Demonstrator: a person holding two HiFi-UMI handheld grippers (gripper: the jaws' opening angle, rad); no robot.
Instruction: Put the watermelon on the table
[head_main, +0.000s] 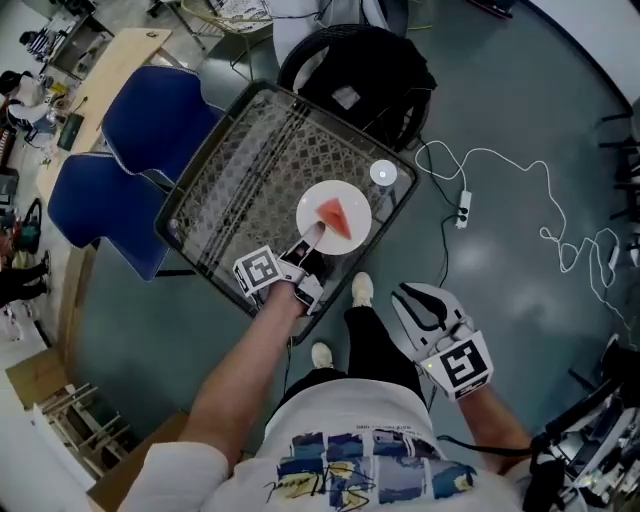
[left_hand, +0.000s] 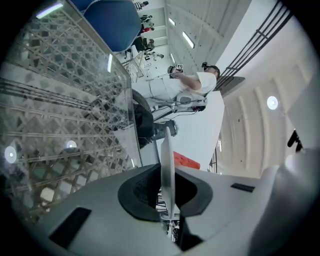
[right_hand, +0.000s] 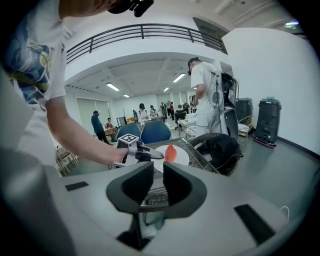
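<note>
While the watermelon (head_main: 335, 215) is seen over the near corner of the glass tabletop (head_main: 250, 170), the task is judged to be nearly finished. The slice is borne on a white plate (head_main: 352, 195), whose rim is clamped edge-on between the jaws of the left gripper (head_main: 316, 234). Whether the plate is rested on the glass or held just above it cannot be told. What is left, by this reading, is for the plate to be set down flat and let go. The right gripper (head_main: 415, 296) is held off the tabletop's edge, over the floor beside the person's leg, with its jaws slightly parted and nothing between them. The watermelon is shown as a single red wedge, pointed at one end, laid near the plate's middle and touched by neither gripper.
</note>
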